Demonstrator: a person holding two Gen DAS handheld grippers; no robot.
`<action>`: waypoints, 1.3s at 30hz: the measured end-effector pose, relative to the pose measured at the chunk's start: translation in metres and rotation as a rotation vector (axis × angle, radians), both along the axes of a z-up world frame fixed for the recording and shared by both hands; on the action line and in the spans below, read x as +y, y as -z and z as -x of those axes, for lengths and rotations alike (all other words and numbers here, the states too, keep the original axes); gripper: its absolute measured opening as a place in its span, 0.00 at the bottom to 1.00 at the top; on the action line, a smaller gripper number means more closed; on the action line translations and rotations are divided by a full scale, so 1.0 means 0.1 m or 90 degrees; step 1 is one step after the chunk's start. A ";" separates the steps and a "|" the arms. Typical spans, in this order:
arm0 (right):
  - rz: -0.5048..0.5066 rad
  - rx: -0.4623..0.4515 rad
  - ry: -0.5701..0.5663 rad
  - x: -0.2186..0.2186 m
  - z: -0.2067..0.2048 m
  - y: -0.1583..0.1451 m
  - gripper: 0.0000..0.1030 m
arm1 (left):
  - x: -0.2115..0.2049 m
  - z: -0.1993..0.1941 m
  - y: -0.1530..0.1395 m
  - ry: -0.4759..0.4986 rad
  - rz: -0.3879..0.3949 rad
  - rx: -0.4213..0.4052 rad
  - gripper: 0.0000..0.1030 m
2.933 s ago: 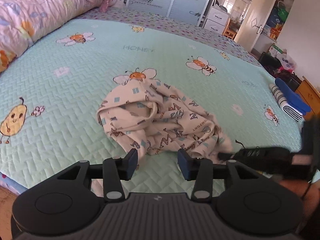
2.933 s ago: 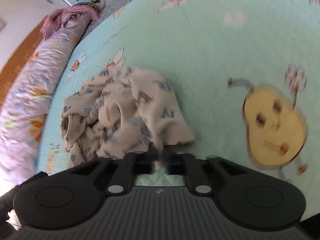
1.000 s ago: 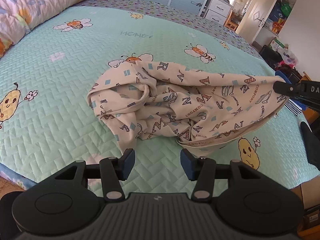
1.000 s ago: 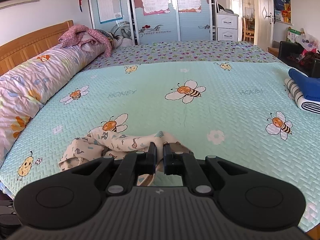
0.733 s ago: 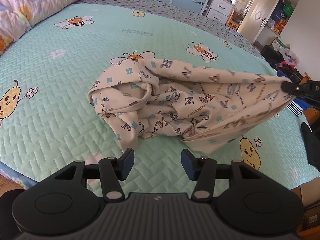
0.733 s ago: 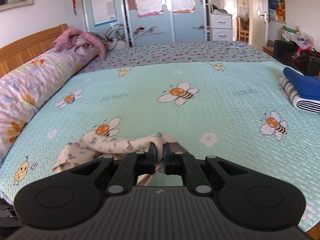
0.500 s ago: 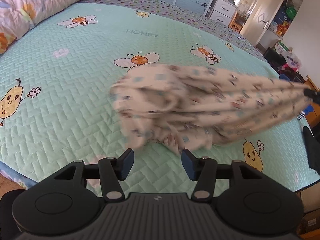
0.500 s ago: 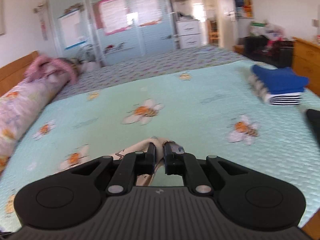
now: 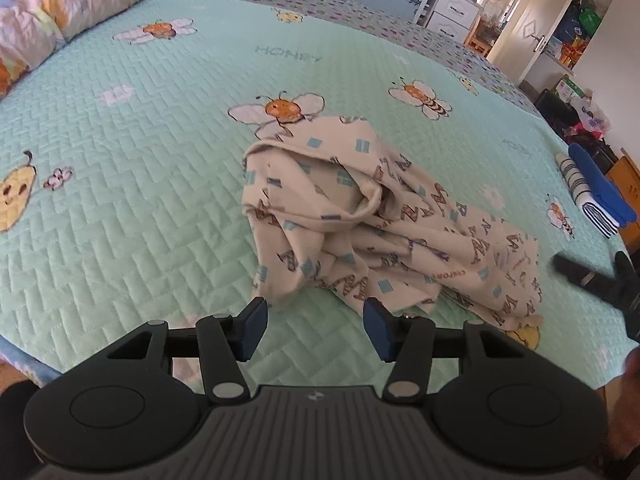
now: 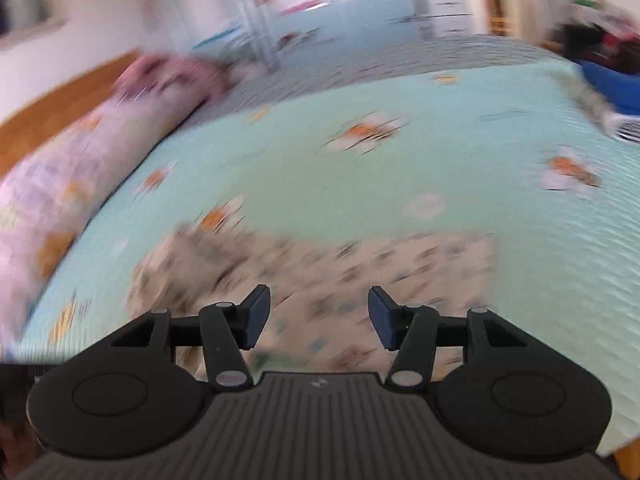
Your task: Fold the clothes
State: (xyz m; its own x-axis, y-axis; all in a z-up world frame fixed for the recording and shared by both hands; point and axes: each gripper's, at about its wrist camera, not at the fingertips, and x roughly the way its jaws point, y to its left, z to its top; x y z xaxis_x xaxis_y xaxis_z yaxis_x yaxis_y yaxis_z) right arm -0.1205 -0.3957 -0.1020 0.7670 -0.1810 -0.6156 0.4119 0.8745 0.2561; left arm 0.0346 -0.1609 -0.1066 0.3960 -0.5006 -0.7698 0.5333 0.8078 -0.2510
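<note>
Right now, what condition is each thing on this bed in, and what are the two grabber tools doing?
Letter-print garment: crumpled, unfolded, lying loose on the bedspread.
Left gripper: fingers open, empty, just short of the garment.
Right gripper: fingers opening, nothing pinched, garment below.
Folded clothes stack: neatly folded at the bed's edge.
Door: open.

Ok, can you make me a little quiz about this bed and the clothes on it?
1. True or false: the letter-print garment lies crumpled on the green bee bedspread.
2. What lies between the left gripper fingers? A) the garment B) nothing C) a pillow
3. Fill in: the folded blue clothes sit on a ______ folded piece near the bed's edge.

Key: 1 true; 2 B; 3 striped
</note>
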 end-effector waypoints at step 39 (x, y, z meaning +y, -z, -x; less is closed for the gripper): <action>0.009 -0.071 0.196 -0.46 0.87 -0.38 0.39 | 0.05 0.14 -0.03 0.039 0.025 -0.004 0.54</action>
State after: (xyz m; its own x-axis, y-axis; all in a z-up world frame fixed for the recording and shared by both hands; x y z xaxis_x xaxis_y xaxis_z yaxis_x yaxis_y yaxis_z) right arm -0.2080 -0.4421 -0.0638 0.7375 -0.4228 -0.5266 0.6278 0.7166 0.3038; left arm 0.0201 -0.1558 -0.1035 0.3687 -0.5535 -0.7468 0.5826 0.7636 -0.2783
